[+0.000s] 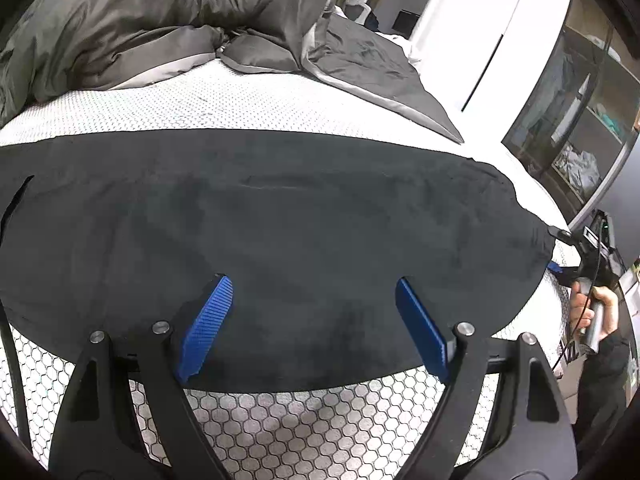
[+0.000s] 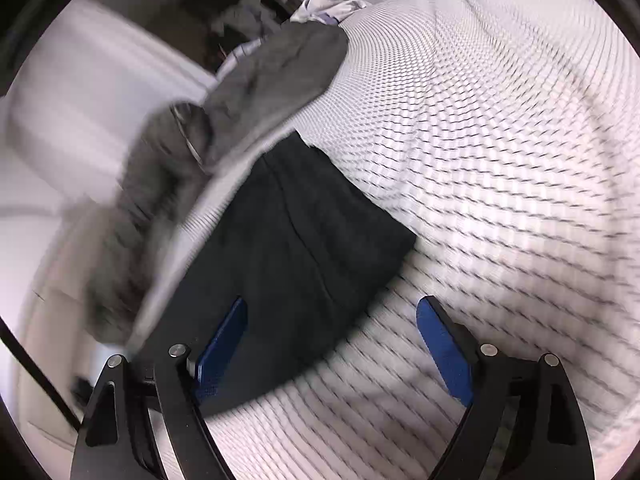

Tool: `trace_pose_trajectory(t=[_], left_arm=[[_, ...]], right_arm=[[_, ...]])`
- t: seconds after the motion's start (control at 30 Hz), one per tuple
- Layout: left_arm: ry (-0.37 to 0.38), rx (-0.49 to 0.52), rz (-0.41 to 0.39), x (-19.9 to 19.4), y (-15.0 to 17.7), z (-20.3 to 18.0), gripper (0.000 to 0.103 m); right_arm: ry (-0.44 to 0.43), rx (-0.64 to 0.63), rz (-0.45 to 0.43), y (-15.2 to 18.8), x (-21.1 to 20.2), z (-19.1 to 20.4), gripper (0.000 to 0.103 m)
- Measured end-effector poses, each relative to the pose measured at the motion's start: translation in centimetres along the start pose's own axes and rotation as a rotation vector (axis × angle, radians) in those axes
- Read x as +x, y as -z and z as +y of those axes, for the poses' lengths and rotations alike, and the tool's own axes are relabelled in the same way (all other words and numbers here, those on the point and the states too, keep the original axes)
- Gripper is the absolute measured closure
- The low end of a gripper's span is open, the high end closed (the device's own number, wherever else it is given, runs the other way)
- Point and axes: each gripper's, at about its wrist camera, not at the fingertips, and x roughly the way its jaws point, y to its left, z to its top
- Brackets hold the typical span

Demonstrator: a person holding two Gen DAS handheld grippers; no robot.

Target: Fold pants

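Left gripper (image 1: 314, 328) spread apart, right gripper (image 2: 332, 340) apart, black pants (image 1: 260, 240) flat on mattress (image 1: 240, 100)

L hand-held gripper (image 1: 314, 330) agape, R hand-held gripper (image 2: 332, 344) agape

Black pants (image 1: 280, 232) spread flat across white honeycomb-patterned mattress (image 1: 304, 420), long side lying crosswise.

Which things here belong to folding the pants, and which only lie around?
For the job: black pants, left gripper, right gripper, both open.

Lying about: grey duvet, white mattress, wardrobe, shelf.
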Motion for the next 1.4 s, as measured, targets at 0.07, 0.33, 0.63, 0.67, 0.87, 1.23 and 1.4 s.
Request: trace_pose_trajectory(t=[0.07,0.33,0.63,0.67,0.87,1.23,1.4], left_arm=[[-0.007,-0.010,0.000,0.1,-0.3,0.4,0.021],[-0.043,-0.077,-0.050,-1.5,-0.8,3.5,0.021],[-0.082,-0.155,-0.128,-5.4,-1.2,9.0,0.021],[-0.092,-0.166,-0.133,-5.8,-1.2,9.6,0.021],[-0.135,-0.292,-0.158,-7.7,-0.6,15.4,0.021],[-0.081,-0.262,-0.080,-6.1,-0.4,16.7,0.022],[-0.162,-0.103,0.047,-1.9,-0.2,13.6,0.054]], right_arm=[[0.001,0.019,-0.025,-0.3,1.2,0.3,0.022],[0.002,-0.111,-0.086,-1.2,1.9,8.6,0.085],[-0.144,-0.524,0.047,4.4,8.2,27.7,0.086],[-0.157,-0.559,0.066,5.5,8.5,29.1,0.086],[-0.255,-0.786,0.210,13.1,15.9,40.1,0.085],[-0.164,-0.763,0.371,17.9,18.5,34.7,0.035],[-0.007,-0.641,0.313,14.9,16.7,28.0,0.034]])
